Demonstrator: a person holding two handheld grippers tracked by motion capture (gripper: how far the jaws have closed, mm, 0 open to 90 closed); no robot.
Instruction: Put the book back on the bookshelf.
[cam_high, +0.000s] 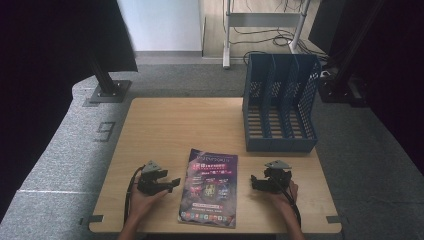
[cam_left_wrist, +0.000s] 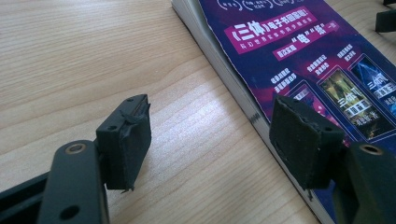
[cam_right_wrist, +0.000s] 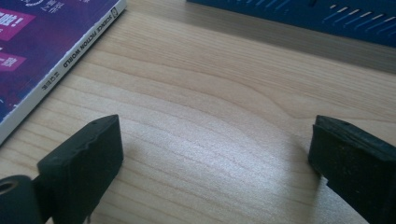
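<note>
A purple magazine (cam_high: 210, 187) lies flat on the wooden table (cam_high: 185, 125), between the two hands. My left gripper (cam_high: 172, 184) rests low at the magazine's left edge, open, jaws pointing toward it. In the left gripper view, the magazine (cam_left_wrist: 299, 60) lies ahead with its page edge just beyond the left gripper (cam_left_wrist: 210, 140), and nothing sits between the pads. My right gripper (cam_high: 255, 182) stays to the right of the magazine, open and holding nothing. The right gripper view has the magazine's white spine (cam_right_wrist: 70, 56) at upper left and bare wood between the right gripper's (cam_right_wrist: 215, 158) wide-apart jaws.
A blue three-slot file holder (cam_high: 280, 102) stands at the table's back right; its base (cam_right_wrist: 299, 14) runs along the top of the right gripper view. Dark curtains flank the table, and a stand base (cam_high: 107, 92) sits on the grey floor at the back left.
</note>
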